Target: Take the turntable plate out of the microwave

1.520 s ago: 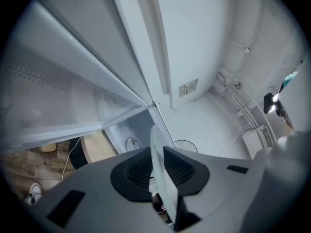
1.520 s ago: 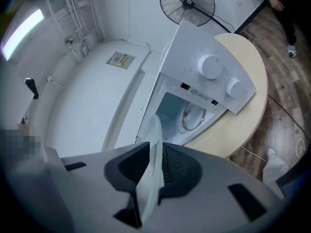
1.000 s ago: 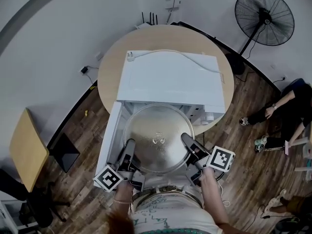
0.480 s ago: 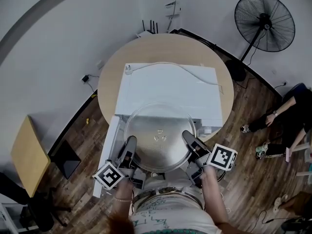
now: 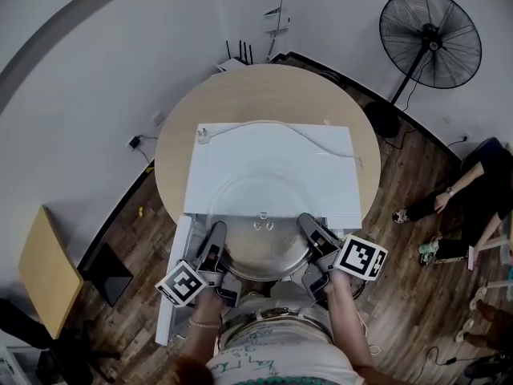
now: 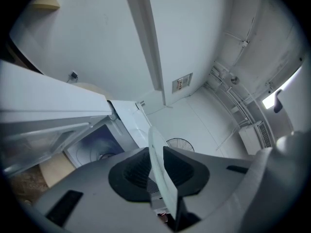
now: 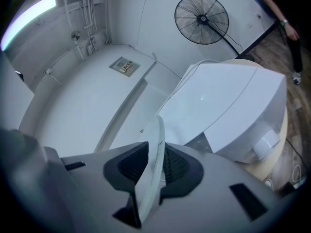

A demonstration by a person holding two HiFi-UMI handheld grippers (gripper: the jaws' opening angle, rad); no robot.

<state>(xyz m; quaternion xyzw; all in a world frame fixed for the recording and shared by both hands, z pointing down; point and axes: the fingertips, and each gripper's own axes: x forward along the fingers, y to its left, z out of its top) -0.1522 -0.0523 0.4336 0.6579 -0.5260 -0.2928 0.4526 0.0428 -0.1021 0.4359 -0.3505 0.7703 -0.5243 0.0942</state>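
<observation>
The round glass turntable plate [image 5: 260, 239] hangs level in front of the white microwave [image 5: 272, 163], and its far rim overlaps the microwave's top edge in the head view. My left gripper [image 5: 216, 235] is shut on the plate's left rim [image 6: 160, 174], with the dark pads on both faces. My right gripper [image 5: 305, 224] holds the right rim [image 7: 151, 171] between its pads; its jaws are opening slightly but the pads still touch the glass. The open microwave cavity [image 6: 95, 147] shows in the left gripper view.
The microwave sits on a round wooden table [image 5: 240, 95] with its door [image 5: 172, 295] swung open at the lower left and a white cable [image 5: 280, 125] across its top. A standing fan [image 5: 430, 29] is at the back right, a seated person [image 5: 473, 183] at the right, and a small table [image 5: 44, 271] at the left.
Both grippers have carried the plate out from the cavity front. Its far rim now overlaps the microwave's top in the head view instead of lying below it.
</observation>
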